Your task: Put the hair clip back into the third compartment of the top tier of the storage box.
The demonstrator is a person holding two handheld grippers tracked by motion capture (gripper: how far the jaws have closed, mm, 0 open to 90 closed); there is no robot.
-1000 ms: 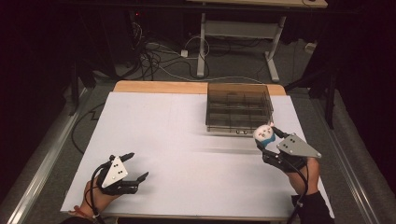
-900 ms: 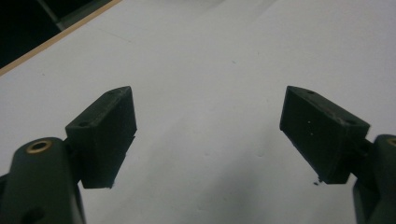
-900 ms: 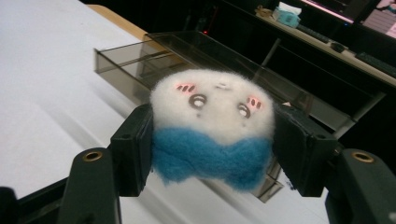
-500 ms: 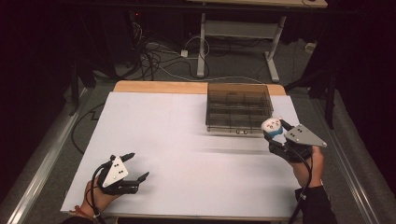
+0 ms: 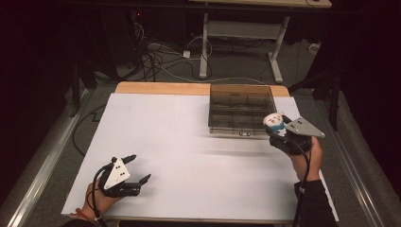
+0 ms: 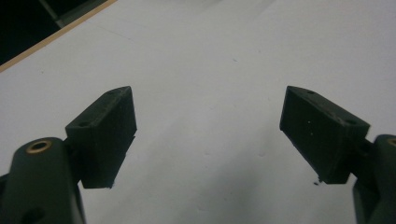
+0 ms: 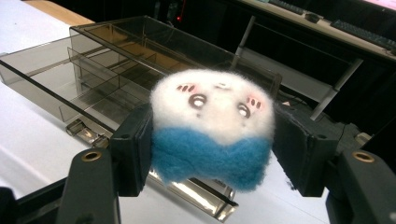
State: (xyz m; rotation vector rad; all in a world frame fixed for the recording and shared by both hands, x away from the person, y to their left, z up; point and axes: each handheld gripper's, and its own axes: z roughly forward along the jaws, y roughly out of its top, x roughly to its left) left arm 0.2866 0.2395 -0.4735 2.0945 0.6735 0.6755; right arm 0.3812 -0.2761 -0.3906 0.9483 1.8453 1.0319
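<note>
White and blue felted wool made up the small plush toy [image 7: 212, 126], which sat clamped between the two black jaws of the right gripper [image 5: 279, 133], its stitched face turned up toward that gripper's camera. Just beyond the jaws lay a smoky clear plastic organiser box [image 7: 88, 74] with inner dividers, a metal latch [image 7: 84, 131] on its near wall showing below the toy. In the high view the toy [image 5: 274, 123] was held raised at the box's [image 5: 236, 106] near right corner.

Well away, the left gripper [image 5: 140, 169] rested low by the near edge of the white table [image 5: 189, 165], jaws spread wide with nothing between them; in its own view only bare white surface [image 6: 210, 70] lay ahead.
</note>
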